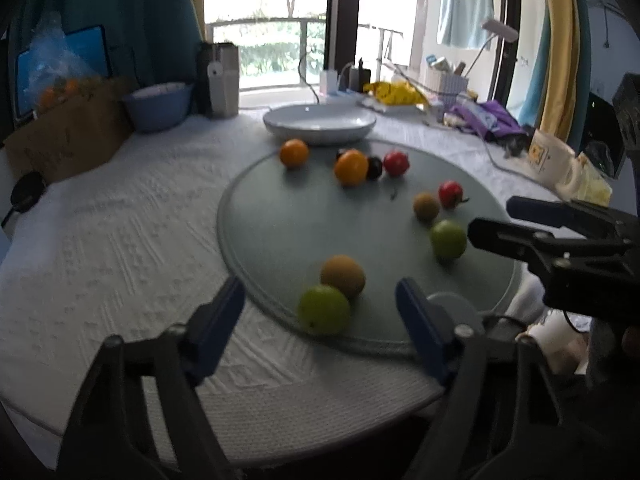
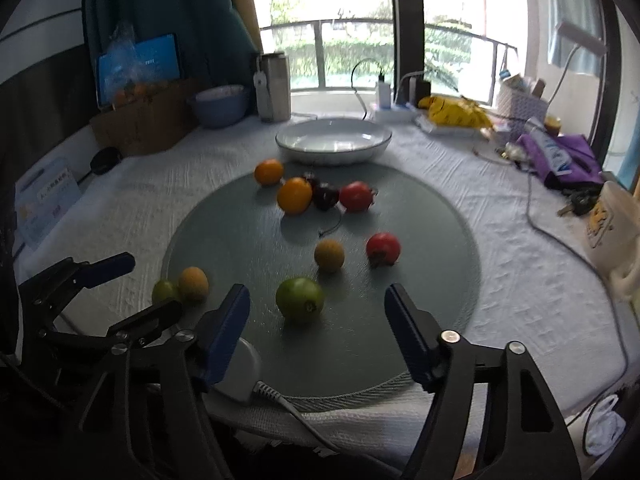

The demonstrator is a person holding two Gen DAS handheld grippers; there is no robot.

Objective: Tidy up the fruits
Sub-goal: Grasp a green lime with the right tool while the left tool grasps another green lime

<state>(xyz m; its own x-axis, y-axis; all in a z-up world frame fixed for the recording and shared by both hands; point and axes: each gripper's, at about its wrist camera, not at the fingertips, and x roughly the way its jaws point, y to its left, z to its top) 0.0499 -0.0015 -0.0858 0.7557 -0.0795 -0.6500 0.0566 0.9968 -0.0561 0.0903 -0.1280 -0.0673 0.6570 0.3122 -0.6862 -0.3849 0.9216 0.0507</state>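
Observation:
Several fruits lie on a round grey mat point(image 1: 280, 232) point(image 2: 248, 236). My left gripper point(image 1: 320, 308) is open, and a green fruit point(image 1: 323, 309) lies between its fingers beside a tan fruit point(image 1: 343, 276). My right gripper point(image 2: 318, 312) is open around another green fruit point(image 2: 300, 299), which also shows in the left wrist view point(image 1: 448, 239). Farther back lie a tan fruit point(image 2: 329, 255), two red fruits point(image 2: 383, 249) point(image 2: 356, 196), two oranges point(image 2: 295, 195) point(image 2: 269, 172) and dark fruit point(image 2: 325, 196). An empty white bowl point(image 2: 334, 140) point(image 1: 320, 123) stands behind the mat.
A cardboard box point(image 2: 140, 120), a blue bowl point(image 2: 219, 105) and a steel flask point(image 2: 275, 86) stand at the back left. Yellow bananas point(image 2: 456, 112), a purple bag point(image 2: 560, 160) and a white mug point(image 2: 612, 224) stand to the right. A cable point(image 2: 560, 240) crosses the cloth.

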